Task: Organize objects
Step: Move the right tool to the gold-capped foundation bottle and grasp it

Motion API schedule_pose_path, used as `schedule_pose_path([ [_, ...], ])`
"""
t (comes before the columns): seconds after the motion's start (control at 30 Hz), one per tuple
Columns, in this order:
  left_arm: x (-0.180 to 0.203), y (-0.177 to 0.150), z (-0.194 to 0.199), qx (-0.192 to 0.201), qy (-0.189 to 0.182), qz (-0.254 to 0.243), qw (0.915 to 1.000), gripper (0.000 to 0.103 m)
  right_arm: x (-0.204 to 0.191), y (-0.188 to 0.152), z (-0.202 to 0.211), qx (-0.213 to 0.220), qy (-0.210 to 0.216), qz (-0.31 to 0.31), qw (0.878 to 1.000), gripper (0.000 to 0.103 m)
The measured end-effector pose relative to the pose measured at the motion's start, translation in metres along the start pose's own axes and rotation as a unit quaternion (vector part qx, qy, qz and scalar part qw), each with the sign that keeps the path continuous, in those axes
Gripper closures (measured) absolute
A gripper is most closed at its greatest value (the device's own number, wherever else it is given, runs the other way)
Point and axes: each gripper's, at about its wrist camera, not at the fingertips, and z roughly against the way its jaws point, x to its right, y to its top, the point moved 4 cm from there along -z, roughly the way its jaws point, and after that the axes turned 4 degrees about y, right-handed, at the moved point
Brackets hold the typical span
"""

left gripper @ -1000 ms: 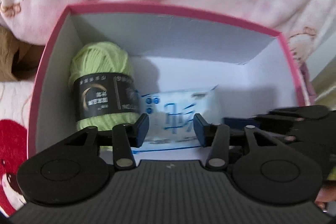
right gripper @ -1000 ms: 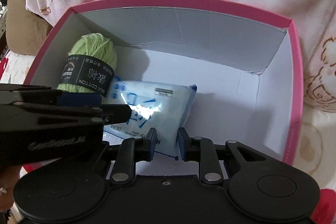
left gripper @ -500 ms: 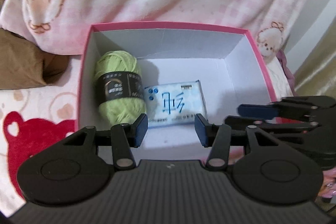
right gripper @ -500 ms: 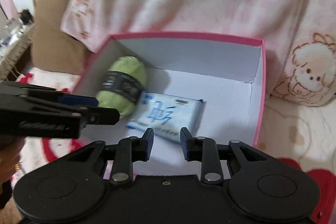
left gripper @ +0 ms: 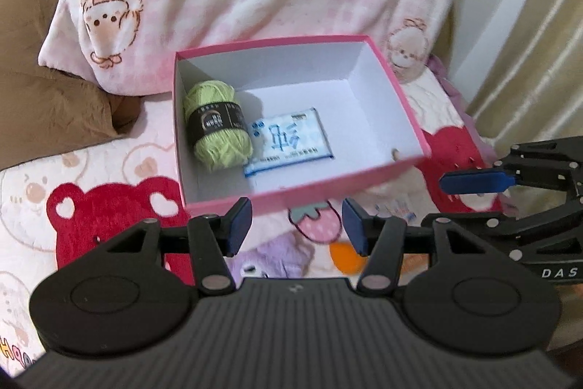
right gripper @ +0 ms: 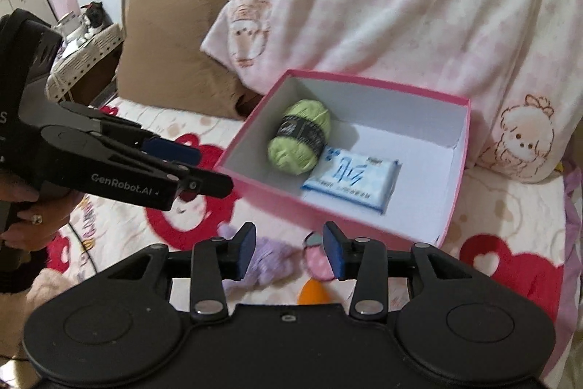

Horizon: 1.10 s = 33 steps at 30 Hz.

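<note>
Both grippers have risen clear of the pink box; left gripper and right gripper are opening, empty. Soft, light yarn ball lies at nine o'clock inside, beside the tissue pack; grip its banded middle.

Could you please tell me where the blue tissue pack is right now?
The blue tissue pack lies flat on the floor of the pink box, just right of the green yarn ball in both wrist views.
</note>
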Motion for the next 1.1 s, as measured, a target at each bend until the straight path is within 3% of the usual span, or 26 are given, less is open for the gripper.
schedule_pose_path([
  [0.27, 0.01, -0.04, 0.015, -0.004, -0.033, -0.015, 0.9993, 0.046, -0.029, -0.036, 0.003, -0.038, 0.02, -0.009, 0.999, 0.052],
  [0.6, 0.009, -0.089, -0.022, -0.049, -0.047, -0.002, 0.9977, 0.046, -0.043, -0.09, -0.039, -0.096, 0.014, -0.028, 0.995, 0.051],
  [0.87, 0.014, -0.131, -0.06, -0.057, -0.046, 0.019, 0.9971, 0.046, -0.045, -0.114, -0.07, -0.094, -0.028, -0.034, 0.995, 0.05],
  [1.1, 0.011, -0.147, -0.083, -0.07, -0.063, 0.03, 0.995, 0.048, -0.04, -0.134, -0.093, -0.091, -0.056, -0.035, 0.994, 0.049],
])
